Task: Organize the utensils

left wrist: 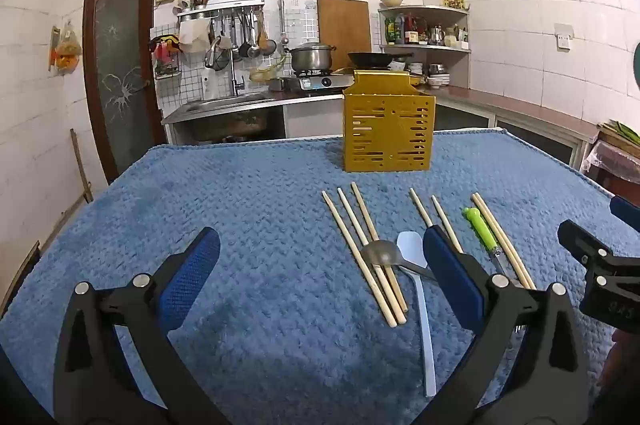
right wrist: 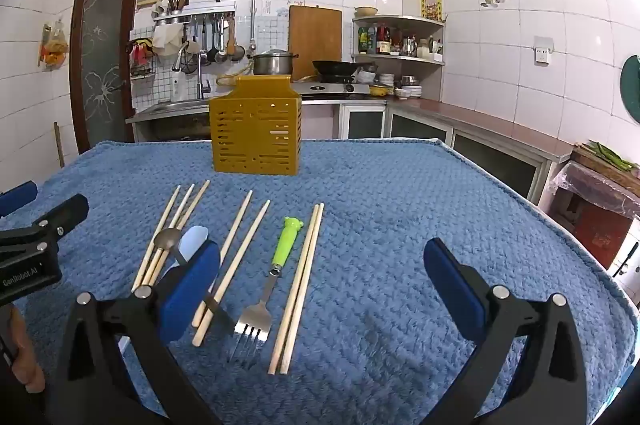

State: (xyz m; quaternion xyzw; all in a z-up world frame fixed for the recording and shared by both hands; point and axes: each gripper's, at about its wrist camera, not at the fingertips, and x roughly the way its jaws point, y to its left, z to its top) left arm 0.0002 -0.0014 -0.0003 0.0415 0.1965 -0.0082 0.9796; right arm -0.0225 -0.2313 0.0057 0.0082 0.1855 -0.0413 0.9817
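Left tool (left wrist: 320, 265): spread fully wide, nothing between its pads, hovering low over bare blue cloth.
Right tool (right wrist: 322, 265): likewise wide open and empty, probably ready for a first pick.
Utensils: chopsticks (right wrist: 298, 285), green-handled fork (right wrist: 272, 277), metal spoon (left wrist: 378, 253) and white spoon (left wrist: 420, 285) lie in a row on the desk (right wrist: 400, 205), within easy reach.
Yellow holder (right wrist: 256, 133): upright behind the row, their likely destination.

Blue-towelled table (right wrist: 400, 225), yellow caddy (right wrist: 256, 135), chopsticks (right wrist: 298, 281), fork (right wrist: 262, 289), spoons (right wrist: 166, 239)
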